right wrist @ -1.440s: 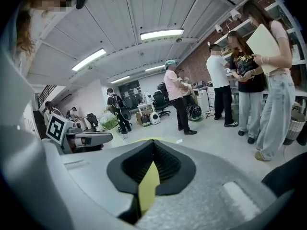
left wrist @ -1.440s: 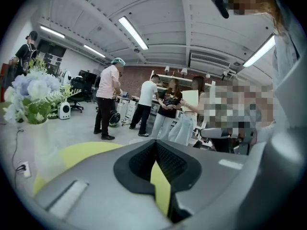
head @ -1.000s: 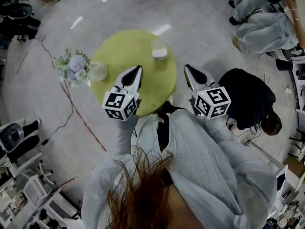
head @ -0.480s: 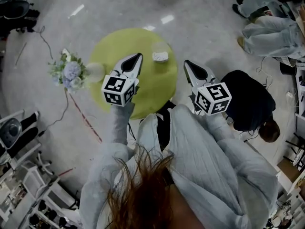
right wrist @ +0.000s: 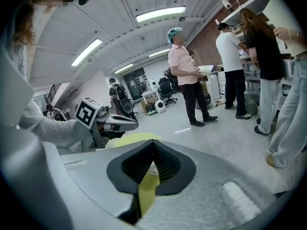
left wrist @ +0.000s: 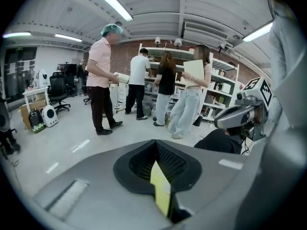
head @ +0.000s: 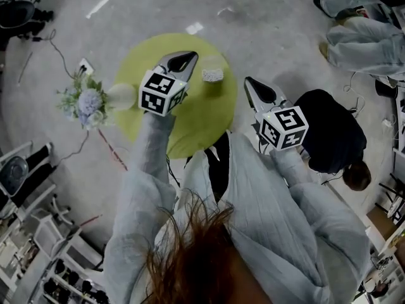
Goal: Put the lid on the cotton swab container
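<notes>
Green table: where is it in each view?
Head view: green table centre, under the left hand-held gripper.
Left gripper view: green sliver through the jaw gap.
Right gripper view: patch above the jaws, below the left hand-held gripper.
Shared landmark, head and right views: that gripper's marker cube.

On the round table [head: 190, 132], the cotton swab container [head: 212, 75] sits toward the far side. We hold the left gripper [head: 189, 57] just left of it and the right gripper [head: 249, 82] over the table's right edge. A bouquet [head: 81, 103] lies left of the table.
</notes>
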### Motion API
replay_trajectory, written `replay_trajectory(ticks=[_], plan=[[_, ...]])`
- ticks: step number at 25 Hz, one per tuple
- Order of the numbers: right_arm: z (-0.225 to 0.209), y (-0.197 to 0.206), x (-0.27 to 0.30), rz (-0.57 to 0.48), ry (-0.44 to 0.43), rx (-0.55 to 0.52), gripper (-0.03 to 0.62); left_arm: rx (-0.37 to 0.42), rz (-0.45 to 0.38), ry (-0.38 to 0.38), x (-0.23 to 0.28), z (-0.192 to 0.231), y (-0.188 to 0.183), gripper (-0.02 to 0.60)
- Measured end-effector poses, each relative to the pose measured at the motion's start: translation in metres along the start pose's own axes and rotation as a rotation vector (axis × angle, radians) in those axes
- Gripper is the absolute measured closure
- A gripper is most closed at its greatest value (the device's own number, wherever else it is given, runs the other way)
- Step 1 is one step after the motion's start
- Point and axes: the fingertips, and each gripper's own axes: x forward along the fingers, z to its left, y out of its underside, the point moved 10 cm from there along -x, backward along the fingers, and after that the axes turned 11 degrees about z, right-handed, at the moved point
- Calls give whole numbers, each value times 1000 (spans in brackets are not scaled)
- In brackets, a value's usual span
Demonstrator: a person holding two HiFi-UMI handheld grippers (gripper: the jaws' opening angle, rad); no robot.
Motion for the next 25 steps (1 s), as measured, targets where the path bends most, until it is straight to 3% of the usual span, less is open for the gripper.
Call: replay_trajectory(ticks=[6,13,25], plan=[[-4,4,10,21,-8,13,592,77,81,49,27,11,-8,563],[-8,8,19,47,-10,20,592,236,224,93,55,30,-6,563],[-17,11,18,62,-1,47,592,277,333,214,85,38,1,563]])
